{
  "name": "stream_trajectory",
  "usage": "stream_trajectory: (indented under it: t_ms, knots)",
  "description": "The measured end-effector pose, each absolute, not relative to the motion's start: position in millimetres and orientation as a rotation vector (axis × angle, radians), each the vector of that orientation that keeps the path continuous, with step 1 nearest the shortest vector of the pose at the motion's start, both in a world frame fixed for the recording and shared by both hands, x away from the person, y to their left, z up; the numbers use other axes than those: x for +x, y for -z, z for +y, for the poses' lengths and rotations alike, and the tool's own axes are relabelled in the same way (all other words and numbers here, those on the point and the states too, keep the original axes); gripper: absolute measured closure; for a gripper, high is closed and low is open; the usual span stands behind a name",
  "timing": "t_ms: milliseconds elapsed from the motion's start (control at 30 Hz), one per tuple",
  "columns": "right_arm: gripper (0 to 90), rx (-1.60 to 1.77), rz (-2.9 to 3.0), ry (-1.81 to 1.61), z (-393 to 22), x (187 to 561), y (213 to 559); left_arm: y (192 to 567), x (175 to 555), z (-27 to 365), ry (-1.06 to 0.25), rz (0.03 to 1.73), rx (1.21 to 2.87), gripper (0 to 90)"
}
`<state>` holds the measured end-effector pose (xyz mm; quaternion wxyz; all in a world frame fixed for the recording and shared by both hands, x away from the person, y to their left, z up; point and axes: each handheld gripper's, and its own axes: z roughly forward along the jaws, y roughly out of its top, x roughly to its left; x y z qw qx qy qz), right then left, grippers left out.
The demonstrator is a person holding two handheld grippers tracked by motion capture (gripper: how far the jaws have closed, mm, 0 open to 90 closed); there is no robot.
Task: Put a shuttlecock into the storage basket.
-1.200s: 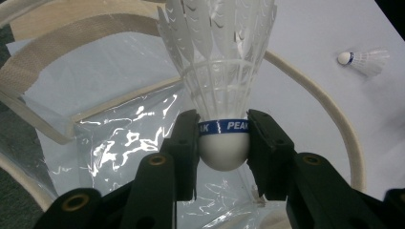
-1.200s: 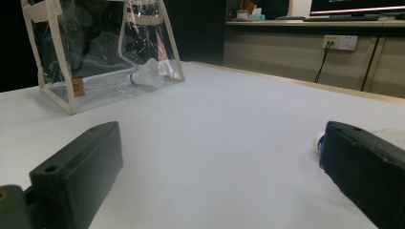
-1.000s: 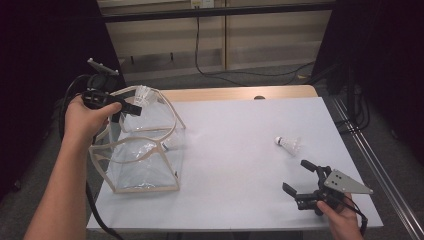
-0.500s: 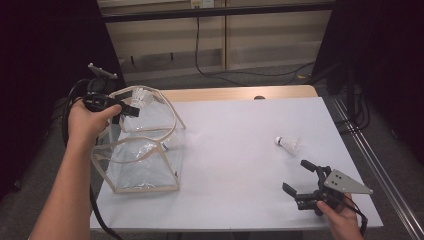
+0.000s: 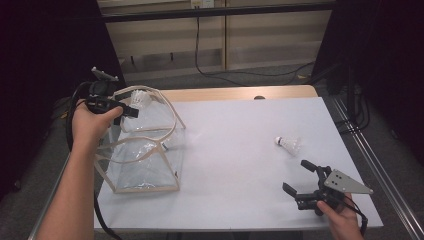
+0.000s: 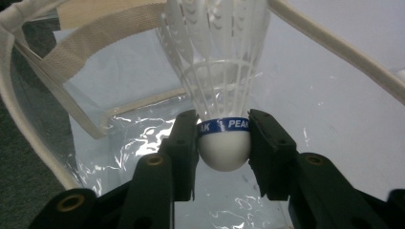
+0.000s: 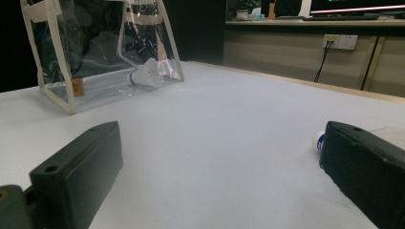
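Just been easing apart the jaws of the left hand-held gripper [image 5: 134, 107] above the mouth of the clear bag [image 5: 150, 170], cork of the shuttlecock [image 6: 224, 143] between them and touched on both sides, so probably releasing it into the bag.

White desk [image 5: 235, 145] edged in wood at the far side, clear cream-trimmed bag [image 5: 142, 150] stood at the left, shuttlecock [image 5: 288, 144] laid at the right.
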<state>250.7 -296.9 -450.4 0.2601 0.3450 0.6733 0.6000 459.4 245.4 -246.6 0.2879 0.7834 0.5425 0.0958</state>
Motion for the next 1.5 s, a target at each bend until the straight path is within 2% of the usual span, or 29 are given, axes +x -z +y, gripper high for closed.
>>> stream_trajectory:
  t_ms: [467, 833, 1500]
  knots:
    - [0.7, 0.931, 1.826, -1.624, -296.6, 250.8, 450.4, 241.9, 453.4, 235.6, -0.225, 1.377, 2.107, 47.2]
    - [0.7, 0.929, 1.825, -1.624, -296.2, 250.9, 450.2, 228.5, 441.8, 209.6, -0.157, 1.250, 2.135, 35.4]
    - [0.7, 0.927, 1.826, -1.627, -296.6, 249.8, 449.6, 206.4, 425.9, 155.9, -0.069, 1.042, 2.203, 23.5]
